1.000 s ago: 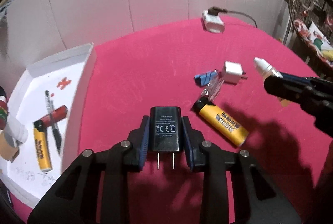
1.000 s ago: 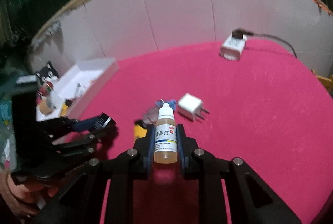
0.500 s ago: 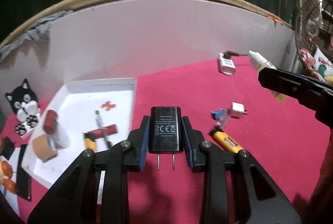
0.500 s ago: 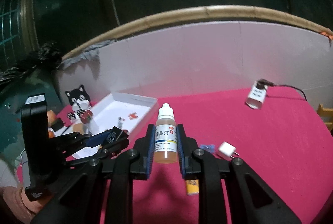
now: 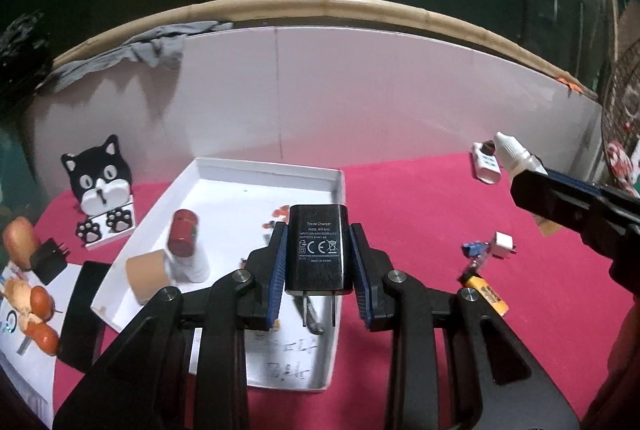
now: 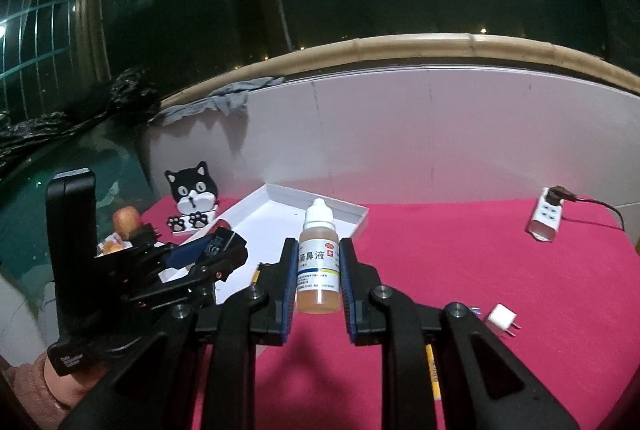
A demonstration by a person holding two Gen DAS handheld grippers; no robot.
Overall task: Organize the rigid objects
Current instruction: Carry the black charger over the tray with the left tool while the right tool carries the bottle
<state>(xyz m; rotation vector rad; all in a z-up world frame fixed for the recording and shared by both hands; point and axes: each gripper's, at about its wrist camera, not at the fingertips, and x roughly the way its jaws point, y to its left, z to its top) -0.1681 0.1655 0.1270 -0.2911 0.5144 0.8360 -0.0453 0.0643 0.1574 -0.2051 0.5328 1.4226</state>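
tray left on table, power strip far right

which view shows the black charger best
The left wrist view: the black charger sits centred between the left gripper pads, label and prongs clear. The right wrist view shows only a corner of it, off to the left.

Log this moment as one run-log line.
left gripper: shut on black travel charger | right gripper: shut on amber dropper bottle | white cardboard tray: ahead

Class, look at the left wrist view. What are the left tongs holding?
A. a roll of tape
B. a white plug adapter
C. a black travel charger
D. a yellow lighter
C: the left tongs are shut on the black travel charger, prongs pointing down.
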